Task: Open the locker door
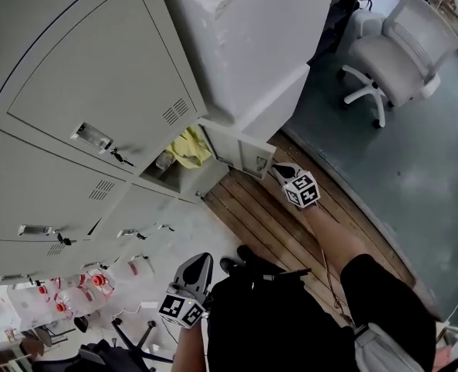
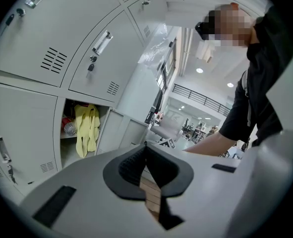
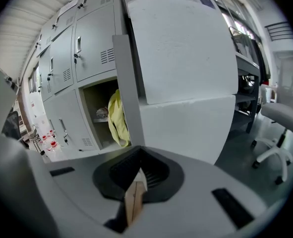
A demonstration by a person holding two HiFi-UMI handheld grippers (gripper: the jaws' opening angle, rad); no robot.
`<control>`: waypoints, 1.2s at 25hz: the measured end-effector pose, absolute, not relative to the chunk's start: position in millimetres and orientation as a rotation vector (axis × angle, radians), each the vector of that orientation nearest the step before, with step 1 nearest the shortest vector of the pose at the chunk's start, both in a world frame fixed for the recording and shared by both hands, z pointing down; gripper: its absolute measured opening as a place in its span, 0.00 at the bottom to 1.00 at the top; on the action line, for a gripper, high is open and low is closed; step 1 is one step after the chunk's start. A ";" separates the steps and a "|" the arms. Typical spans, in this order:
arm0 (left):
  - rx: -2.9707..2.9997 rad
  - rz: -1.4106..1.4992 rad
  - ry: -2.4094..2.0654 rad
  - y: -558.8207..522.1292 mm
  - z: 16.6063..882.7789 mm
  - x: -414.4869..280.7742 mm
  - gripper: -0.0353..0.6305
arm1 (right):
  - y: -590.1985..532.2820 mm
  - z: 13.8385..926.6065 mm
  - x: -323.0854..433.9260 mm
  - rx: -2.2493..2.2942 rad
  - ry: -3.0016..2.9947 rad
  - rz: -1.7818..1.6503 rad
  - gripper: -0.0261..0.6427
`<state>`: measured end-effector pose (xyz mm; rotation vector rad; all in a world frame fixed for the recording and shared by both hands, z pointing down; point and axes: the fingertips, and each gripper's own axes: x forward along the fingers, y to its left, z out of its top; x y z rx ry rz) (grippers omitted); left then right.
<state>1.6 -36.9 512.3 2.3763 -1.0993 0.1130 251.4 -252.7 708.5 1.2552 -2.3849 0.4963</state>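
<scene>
Locker door (image 1: 232,149) job looks done from where I sit: left gripper (image 1: 198,263) idles low, jaws together on nothing, right gripper (image 1: 280,170) likewise pinched empty just beside the pale grey door, swung wide off its lower compartment, baring yellow cloth (image 1: 188,147)

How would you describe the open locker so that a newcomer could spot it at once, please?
Find the bank of grey lockers and follow it to the end beside the big white block. The open locker sits in that last column, and unlike its shut neighbours its door is swung open, showing a yellow cloth and a clear bottle inside.
</scene>
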 end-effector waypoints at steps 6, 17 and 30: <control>2.411 0.056 -1.139 -39.3 494.5 -7.0 0.07 | -219.5 660.3 220.5 1.176 -2.490 0.450 0.06; 2.485 -0.051 -1.238 -47.7 435.6 -28.6 0.07 | -171.4 509.8 135.8 1.036 -2.795 0.305 0.06; 2.556 -0.178 -1.287 1.6 381.5 -72.0 0.07 | -67.8 373.7 63.2 0.930 -3.005 0.167 0.06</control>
